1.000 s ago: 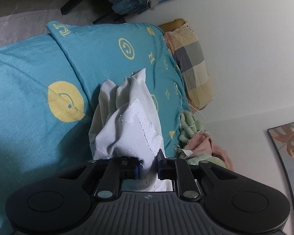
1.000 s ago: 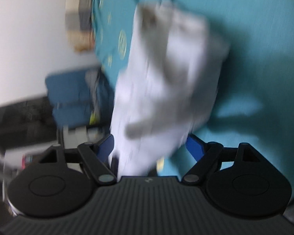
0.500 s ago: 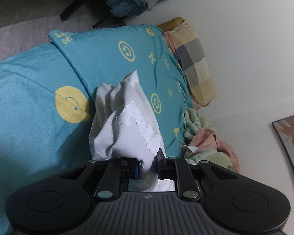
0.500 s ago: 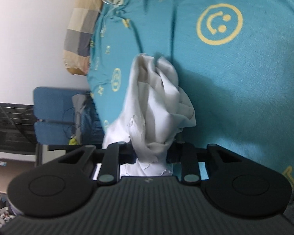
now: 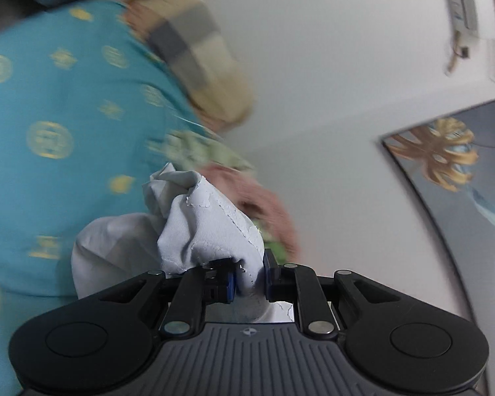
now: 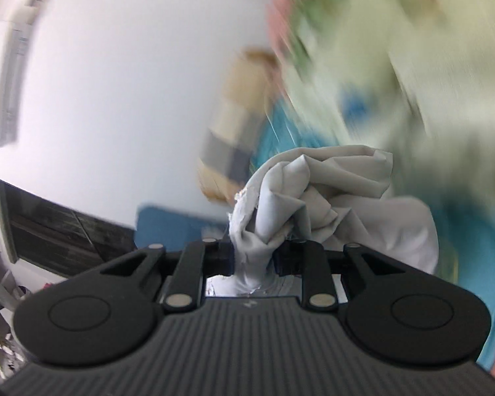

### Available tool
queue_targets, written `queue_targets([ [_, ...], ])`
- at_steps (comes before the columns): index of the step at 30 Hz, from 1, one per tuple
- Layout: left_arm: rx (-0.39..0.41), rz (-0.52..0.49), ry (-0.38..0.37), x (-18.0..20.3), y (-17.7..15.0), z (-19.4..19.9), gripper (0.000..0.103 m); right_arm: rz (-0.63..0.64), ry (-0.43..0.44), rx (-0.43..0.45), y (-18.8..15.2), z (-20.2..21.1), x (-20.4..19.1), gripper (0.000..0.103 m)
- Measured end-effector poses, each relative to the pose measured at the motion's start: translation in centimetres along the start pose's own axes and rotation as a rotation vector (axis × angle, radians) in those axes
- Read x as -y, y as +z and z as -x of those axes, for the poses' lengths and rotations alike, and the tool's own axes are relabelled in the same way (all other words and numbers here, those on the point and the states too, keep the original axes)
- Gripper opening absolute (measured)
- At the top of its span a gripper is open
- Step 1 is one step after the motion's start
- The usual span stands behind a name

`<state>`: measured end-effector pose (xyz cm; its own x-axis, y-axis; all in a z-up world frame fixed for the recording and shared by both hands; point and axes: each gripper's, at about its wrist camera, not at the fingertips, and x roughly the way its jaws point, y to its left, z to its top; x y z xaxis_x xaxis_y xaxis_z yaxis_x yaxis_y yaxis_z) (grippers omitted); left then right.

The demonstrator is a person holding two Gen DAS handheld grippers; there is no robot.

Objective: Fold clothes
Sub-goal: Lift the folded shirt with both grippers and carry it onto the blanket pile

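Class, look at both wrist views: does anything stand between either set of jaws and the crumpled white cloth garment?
Nothing visible does. The left gripper is already clamped on the crumpled white cloth garment; the right gripper's jaws are closing, pressing on the bunched fabric.

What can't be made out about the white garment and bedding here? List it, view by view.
- Left wrist view: the white garment is bunched in the left tongs; its type and lower part are hidden behind them.
- Left wrist view: the bedspread print is motion-blurred.
- Right wrist view: the clothes pile is smeared; the right tongs are closing on the garment, hiding its gripped edge.
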<state>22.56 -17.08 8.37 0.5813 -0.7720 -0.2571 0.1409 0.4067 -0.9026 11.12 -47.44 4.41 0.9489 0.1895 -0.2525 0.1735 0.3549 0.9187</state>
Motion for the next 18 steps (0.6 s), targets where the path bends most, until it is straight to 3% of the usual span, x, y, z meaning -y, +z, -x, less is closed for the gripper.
queue_targets([
  [4,-0.076,-0.106,-0.146,6.6,0.0,-10.8,0.017,0.120,0.039,0.164,10.2,1.8,-2.3,0.025],
  [6,-0.103,-0.141,-0.161,8.0,-1.5,-15.1,0.017,0.185,0.036,0.235,13.9,2.4,-1.8,0.025],
  [9,-0.149,-0.209,-0.144,7.9,-4.8,-19.5,0.017,0.243,-0.047,0.281,17.3,2.8,0.3,0.025],
  [13,-0.275,-0.256,-0.053,3.8,-8.9,-21.1,0.017,0.215,-0.207,0.206,18.1,3.7,5.3,0.025],
  [18,-0.373,-0.362,0.044,-1.0,-12.5,-18.9,0.019,0.191,-0.409,0.004,14.2,4.1,10.6,0.025],
])
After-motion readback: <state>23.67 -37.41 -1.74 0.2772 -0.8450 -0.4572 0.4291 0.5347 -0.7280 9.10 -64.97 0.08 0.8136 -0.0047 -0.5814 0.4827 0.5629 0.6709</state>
